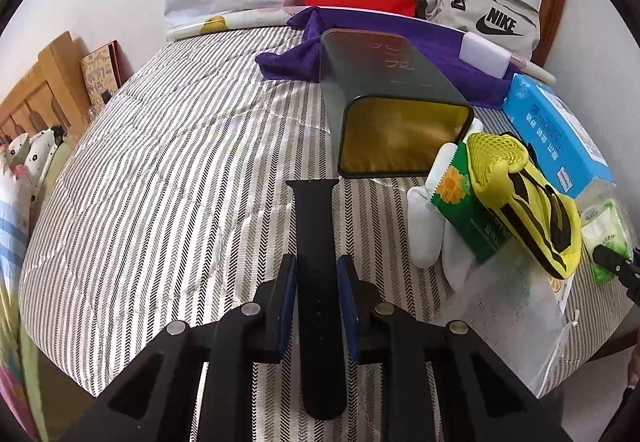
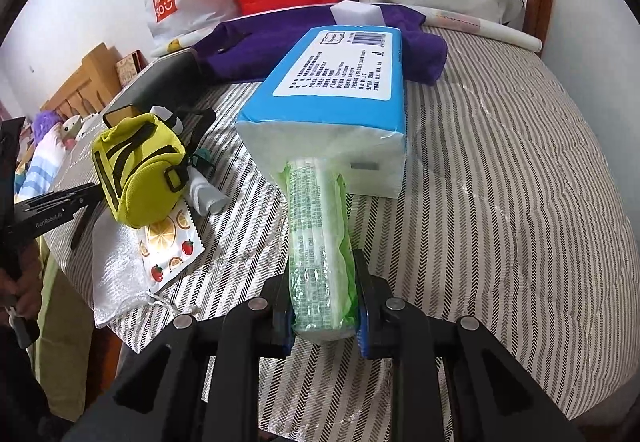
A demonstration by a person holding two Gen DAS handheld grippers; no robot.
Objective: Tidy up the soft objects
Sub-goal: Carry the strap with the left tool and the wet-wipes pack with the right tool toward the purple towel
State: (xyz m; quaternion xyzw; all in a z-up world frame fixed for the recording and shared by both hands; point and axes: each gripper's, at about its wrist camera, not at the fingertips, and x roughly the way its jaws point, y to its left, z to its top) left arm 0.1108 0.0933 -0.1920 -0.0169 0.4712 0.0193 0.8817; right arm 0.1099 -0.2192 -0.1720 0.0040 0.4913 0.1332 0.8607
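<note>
While the left tongs (image 1: pixel 317 298) clamp a black strap (image 1: pixel 316 282), a dark tin (image 1: pixel 400 138) blocks 12 o'clock; the right tongs (image 2: pixel 323 306) clamp a green tissue pack (image 2: pixel 320 234), its tip against a blue pack (image 2: pixel 332 98) on the bed (image 2: pixel 500 182).

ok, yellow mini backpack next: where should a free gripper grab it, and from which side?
Judgement: pinch the yellow mini backpack across its bulging front pocket, coming down from above on its open right side in the right wrist view. It leans on the white socks and the lemon-print pouch, so its underside is blocked. Both grippers are full now.
</note>
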